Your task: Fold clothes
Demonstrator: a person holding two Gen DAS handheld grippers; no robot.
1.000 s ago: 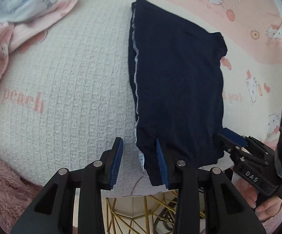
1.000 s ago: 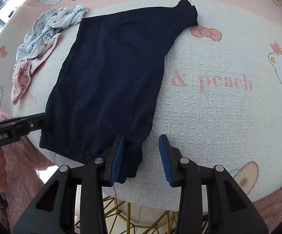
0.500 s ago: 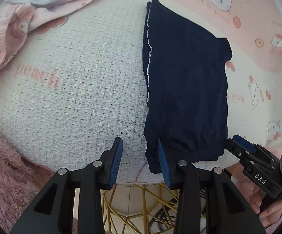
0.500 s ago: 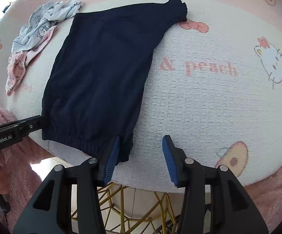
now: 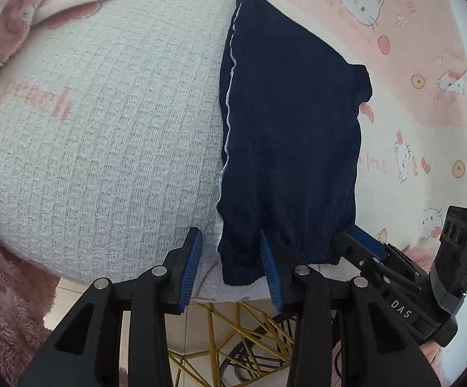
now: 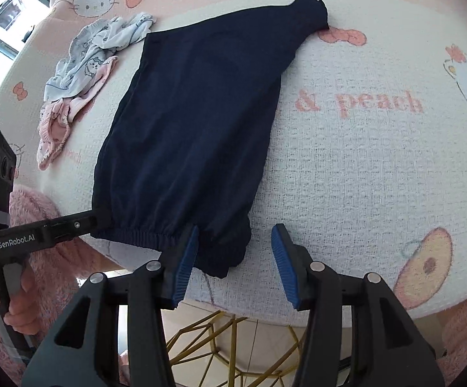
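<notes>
The navy shorts (image 6: 188, 135) lie flat on the tabletop, soft knit fabric, w/ a gathered elastic waistband at the near edge and a thin white stripe along one side. The tabletop cover (image 6: 362, 167) is a white waffle-textured cloth w/ pink cat prints and the word "peach". The left gripper (image 5: 230, 264) has its jaws apart around the waistband's left corner. The right gripper (image 6: 233, 258) also has its jaws apart, at the right corner, which hangs a bit over the edge. Far left, a crumpled pile of pale blue and pink clothes (image 6: 82, 74) lies beside the shorts. A gold wire frame (image 6: 207, 351) shows below.
</notes>
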